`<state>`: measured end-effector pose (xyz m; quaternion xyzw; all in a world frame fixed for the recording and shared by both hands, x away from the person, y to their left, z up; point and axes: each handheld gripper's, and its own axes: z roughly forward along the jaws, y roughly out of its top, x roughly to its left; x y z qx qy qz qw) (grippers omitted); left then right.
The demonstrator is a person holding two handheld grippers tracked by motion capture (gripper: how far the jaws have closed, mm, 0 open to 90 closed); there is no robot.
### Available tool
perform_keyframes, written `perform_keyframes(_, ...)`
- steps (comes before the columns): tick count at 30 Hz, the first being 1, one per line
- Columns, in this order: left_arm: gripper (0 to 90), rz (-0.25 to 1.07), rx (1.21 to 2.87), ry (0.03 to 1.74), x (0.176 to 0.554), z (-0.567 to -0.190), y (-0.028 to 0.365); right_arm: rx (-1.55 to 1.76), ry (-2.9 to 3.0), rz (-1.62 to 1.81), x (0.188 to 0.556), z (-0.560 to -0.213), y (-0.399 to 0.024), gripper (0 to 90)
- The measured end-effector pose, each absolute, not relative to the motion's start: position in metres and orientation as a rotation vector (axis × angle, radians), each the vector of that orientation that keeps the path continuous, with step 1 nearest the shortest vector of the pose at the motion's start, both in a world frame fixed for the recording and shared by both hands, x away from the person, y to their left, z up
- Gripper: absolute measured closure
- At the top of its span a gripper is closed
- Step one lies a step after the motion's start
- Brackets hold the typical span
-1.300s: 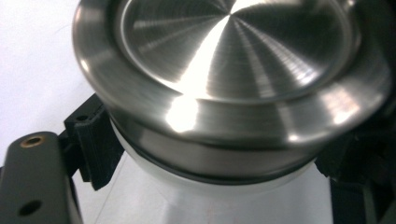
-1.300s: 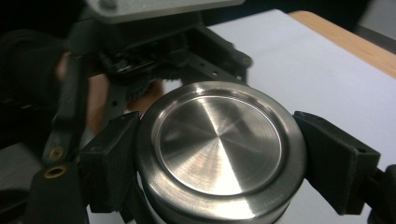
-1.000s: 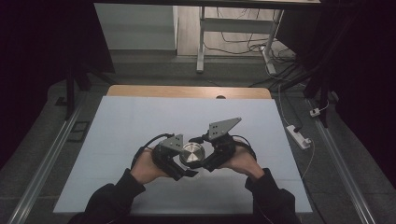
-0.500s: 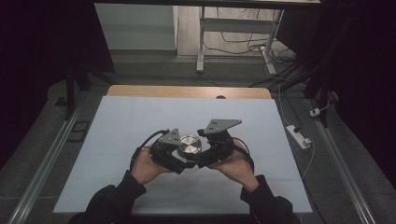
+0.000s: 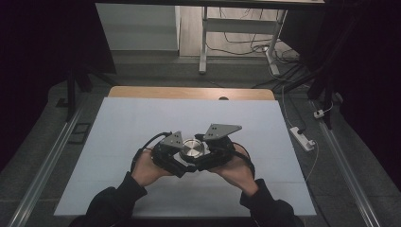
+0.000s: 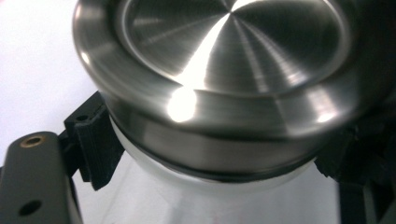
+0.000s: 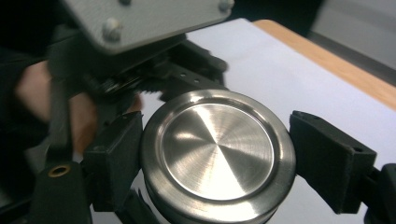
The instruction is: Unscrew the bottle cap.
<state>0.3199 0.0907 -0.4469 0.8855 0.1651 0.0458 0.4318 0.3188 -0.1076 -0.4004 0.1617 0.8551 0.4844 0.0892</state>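
your left gripper is clamped on the clear jar just under its steel lid, near the middle of the white table; keep that hold steady. at the lid's 3 o'clock, your right gripper has just been closing, its jaws now hugging the lid's rim. check both pads sit level on the rim before you twist, or it may slip.
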Motion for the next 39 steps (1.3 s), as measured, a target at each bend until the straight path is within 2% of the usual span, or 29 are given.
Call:
perform_keyframes(13, 15.9, -0.061, 2.191, 0.154, 0.313, -0.448, 0.085, 0.001, 2.748, 1.744, 0.337, -0.409, -0.130, 19.4)
perform_keyframes(15, 15.9, -0.048, 2.177, 0.171, 0.313, -0.446, 0.085, 0.012, 2.748, 1.787, 0.339, -0.410, -0.132, 18.6)
perform_keyframes(18, 15.9, 0.005, 2.160, 0.249, 0.315, -0.443, 0.089, 0.182, 2.736, 1.762, 0.340, -0.406, -0.131, 6.3)
perform_keyframes(21, 15.9, 0.061, 2.135, 0.357, 0.318, -0.442, 0.094, 0.388, 2.664, 1.600, 0.335, -0.397, -0.128, 1.7)
perform_keyframes(24, 15.9, 0.132, 2.149, 0.443, 0.320, -0.443, 0.096, 0.484, 2.594, 1.488, 0.326, -0.394, -0.120, 3.4)
perform_keyframes(29, 15.9, 0.173, 2.158, 0.519, 0.321, -0.446, 0.094, 0.527, 2.515, 1.420, 0.316, -0.395, -0.108, 8.1)
perform_keyframes(31, 15.9, 0.186, 2.160, 0.525, 0.320, -0.446, 0.091, 0.542, 2.485, 1.388, 0.313, -0.398, -0.103, 8.9)
perform_keyframes(35, 15.9, 0.199, 2.177, 0.503, 0.318, -0.444, 0.089, 0.557, 2.446, 1.361, 0.312, -0.403, -0.100, 17.5)
perform_keyframes(39, 15.9, 0.172, 2.183, 0.461, 0.318, -0.444, 0.090, 0.523, 2.474, 1.406, 0.312, -0.400, -0.104, 19.5)
